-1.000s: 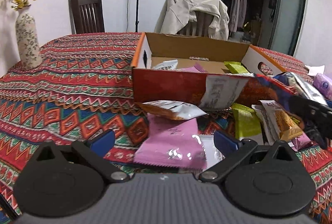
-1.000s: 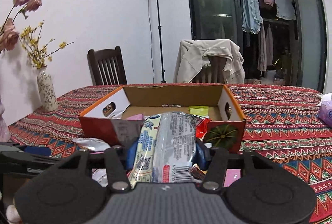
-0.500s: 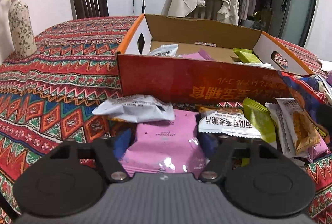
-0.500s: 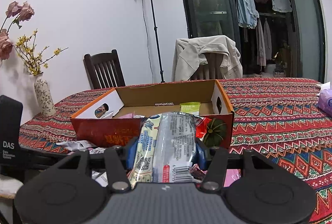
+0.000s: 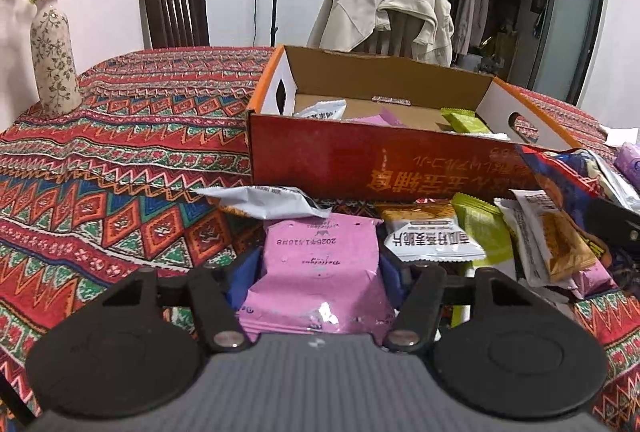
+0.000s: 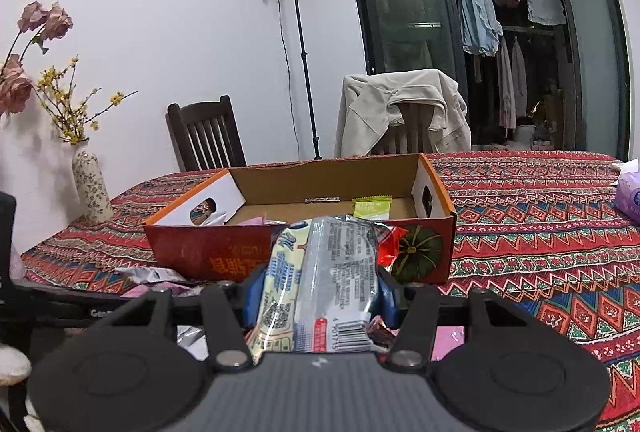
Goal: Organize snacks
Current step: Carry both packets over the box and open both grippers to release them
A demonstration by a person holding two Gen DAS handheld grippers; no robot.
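Note:
My left gripper (image 5: 320,272) is shut on a pink snack packet (image 5: 320,272) and holds it just in front of the open red cardboard box (image 5: 360,159). My right gripper (image 6: 320,288) is shut on a clear-and-white wrapped snack pack (image 6: 320,280), held in front of the same box (image 6: 200,248). The box holds a white packet (image 5: 324,108), a pink one (image 5: 376,119) and a green one (image 5: 464,120). A heap of loose snack packets (image 5: 520,232) lies on the table to the right of the left gripper, with a white packet (image 5: 264,201) just ahead of it.
The table wears a patterned red cloth (image 5: 120,151). A flowered vase (image 5: 54,67) stands at the far left. Two chairs (image 5: 176,7) stand behind the table, one draped with a beige jacket (image 5: 384,15). A purple tissue pack (image 6: 628,195) lies at the right edge.
My left gripper went forward over the pink packet and shut on it, then lifted it slightly. My right gripper rose a little, still holding its snack pack.

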